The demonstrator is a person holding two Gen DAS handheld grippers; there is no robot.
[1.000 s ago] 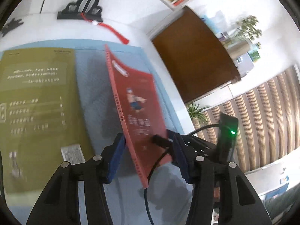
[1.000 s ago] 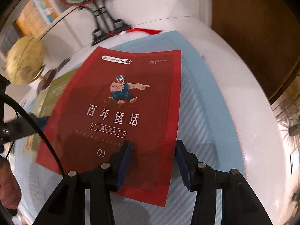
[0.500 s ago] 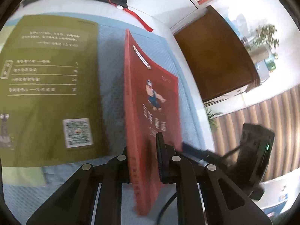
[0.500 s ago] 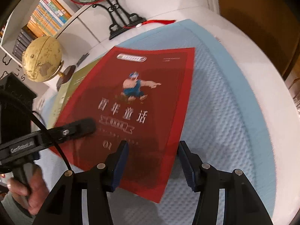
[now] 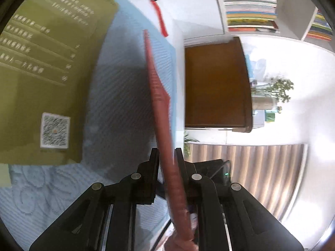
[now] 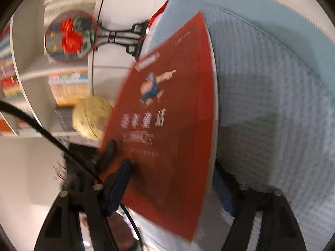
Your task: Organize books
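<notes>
A thin red book point(image 5: 159, 96) stands on edge over the blue mat point(image 5: 117, 83), and my left gripper point(image 5: 166, 152) is shut on its lower edge. In the right wrist view the red book's point(image 6: 173, 125) cover faces the camera, tilted, with the left gripper's finger point(image 6: 108, 148) clamped on its near side. My right gripper point(image 6: 173, 171) is open and straddles the book's bottom corner, one blue pad in front of the cover and the other behind it. An olive-green book point(image 5: 41, 73) lies flat on the mat to the left.
A brown cabinet point(image 5: 215, 83) stands beyond the table edge, with a bookshelf point(image 5: 249, 4) above it. A round fan ornament on a black stand point(image 6: 71, 34), its red tassel point(image 5: 160, 18) and a globe point(image 6: 90, 121) sit at the back.
The left gripper has shut on the red book. The book has swung from leaning to standing on edge. Both wrists have rolled, and the right jaws now straddle its corner.
</notes>
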